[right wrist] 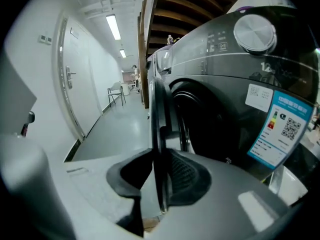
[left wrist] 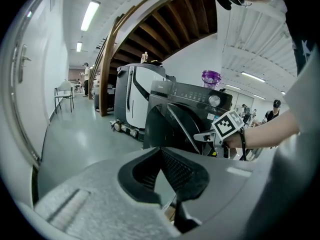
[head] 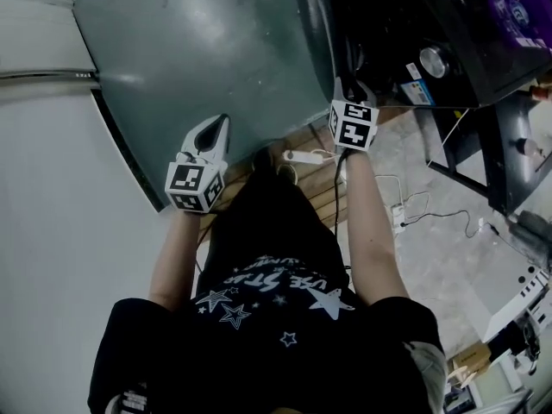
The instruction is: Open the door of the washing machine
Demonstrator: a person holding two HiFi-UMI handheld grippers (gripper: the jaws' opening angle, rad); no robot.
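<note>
**A:** Where do the 3 cameras sit?

**B:** The head view looks steeply down from the person's head. It looks past both outstretched arms (head: pixel 371 222) to the left gripper (head: pixel 216 129) and right gripper (head: pixel 347 89). The washer (head: pixel 414 15) is at top right.

**A:** And the 2 gripper views?

**B:** Each looks along its own jaws. The left gripper view faces the washer from a little way off, across the floor (left wrist: pixel 75 139). The right gripper view sits right against the door (right wrist: pixel 158 134) edge, and the washer front fills its right half.

**A:** What overlaps?

**B:** All 3 show the washer and door. The left gripper view also catches the right gripper, as the head view does.
</note>
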